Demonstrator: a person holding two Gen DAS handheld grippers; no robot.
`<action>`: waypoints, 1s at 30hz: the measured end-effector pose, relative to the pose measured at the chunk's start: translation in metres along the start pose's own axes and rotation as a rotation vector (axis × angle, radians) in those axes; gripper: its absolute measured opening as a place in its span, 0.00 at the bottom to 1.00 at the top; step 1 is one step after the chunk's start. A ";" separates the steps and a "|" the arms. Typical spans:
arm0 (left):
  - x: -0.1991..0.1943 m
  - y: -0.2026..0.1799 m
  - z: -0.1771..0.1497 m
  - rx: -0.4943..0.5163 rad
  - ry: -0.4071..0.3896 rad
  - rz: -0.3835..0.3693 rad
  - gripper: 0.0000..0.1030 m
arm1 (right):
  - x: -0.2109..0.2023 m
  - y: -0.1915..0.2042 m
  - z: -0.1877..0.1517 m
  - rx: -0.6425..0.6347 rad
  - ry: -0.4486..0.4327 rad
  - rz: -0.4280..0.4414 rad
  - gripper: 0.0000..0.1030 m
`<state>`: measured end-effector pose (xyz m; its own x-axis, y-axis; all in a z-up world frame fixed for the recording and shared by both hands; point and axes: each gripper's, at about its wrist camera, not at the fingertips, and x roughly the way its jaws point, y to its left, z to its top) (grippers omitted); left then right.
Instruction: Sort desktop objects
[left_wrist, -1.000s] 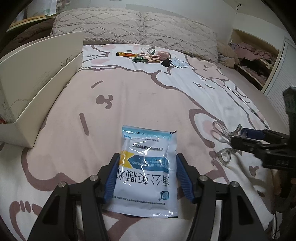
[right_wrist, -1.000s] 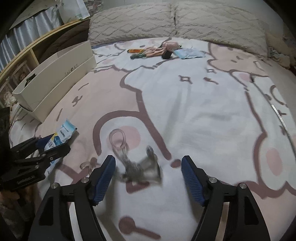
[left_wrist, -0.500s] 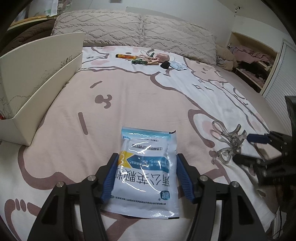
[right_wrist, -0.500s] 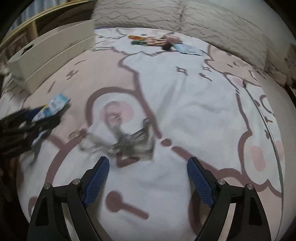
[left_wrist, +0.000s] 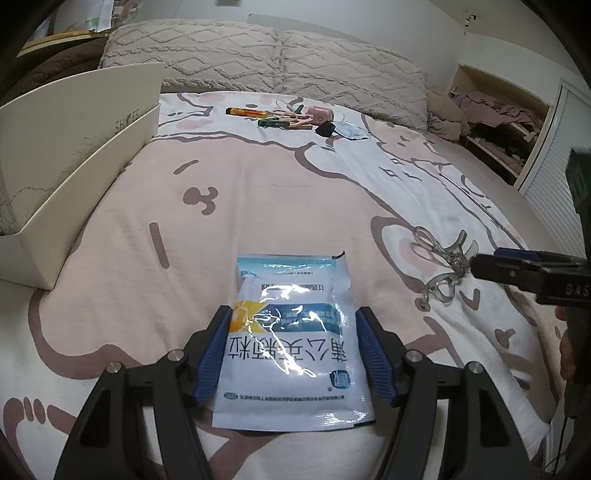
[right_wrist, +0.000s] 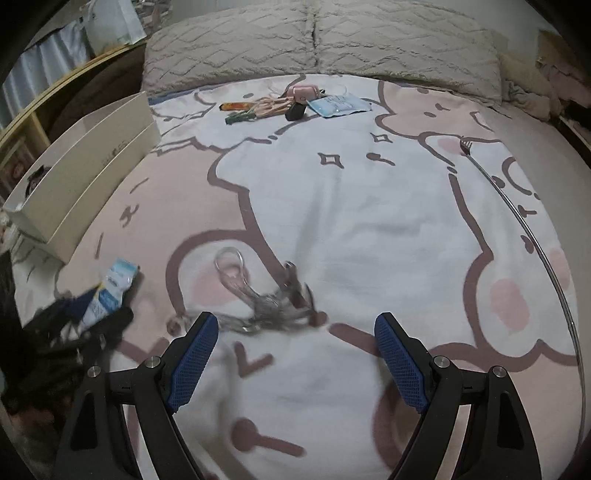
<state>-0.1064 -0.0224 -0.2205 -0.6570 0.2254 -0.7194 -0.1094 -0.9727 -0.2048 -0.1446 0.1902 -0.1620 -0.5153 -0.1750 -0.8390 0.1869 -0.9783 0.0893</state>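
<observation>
A blue and white medicine sachet (left_wrist: 291, 332) lies flat on the bed between the fingers of my left gripper (left_wrist: 293, 325), which straddles its sides; the jaws touch its edges without visibly squeezing it. It also shows in the right wrist view (right_wrist: 110, 291). A clear plastic hair claw clip (right_wrist: 255, 299) lies on the bedspread just ahead of my right gripper (right_wrist: 295, 336), which is open and empty. The clip also shows in the left wrist view (left_wrist: 443, 266), beside my right gripper's fingertips.
A cream open box (left_wrist: 70, 158) stands at the left edge of the bed. A pile of small items (right_wrist: 288, 103), among them a pink case and another sachet, lies near the pillows (left_wrist: 258, 59). A thin metal back scratcher (right_wrist: 517, 221) lies at the right.
My right gripper has shifted around the hair clip, opened wider, and now sits just behind it. My left gripper stays around the sachet.
</observation>
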 end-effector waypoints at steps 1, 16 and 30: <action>0.000 0.001 0.000 -0.004 0.002 -0.002 0.65 | 0.003 0.004 0.001 0.009 0.000 -0.010 0.84; 0.000 0.003 0.005 -0.028 0.005 -0.051 0.76 | 0.043 0.016 0.006 0.044 -0.003 -0.090 0.84; 0.007 -0.004 0.015 0.017 0.066 0.137 0.90 | 0.033 0.017 -0.008 0.011 -0.121 0.039 0.64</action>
<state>-0.1216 -0.0178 -0.2151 -0.6163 0.0926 -0.7821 -0.0345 -0.9953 -0.0907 -0.1516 0.1684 -0.1929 -0.6049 -0.2239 -0.7641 0.1993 -0.9717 0.1269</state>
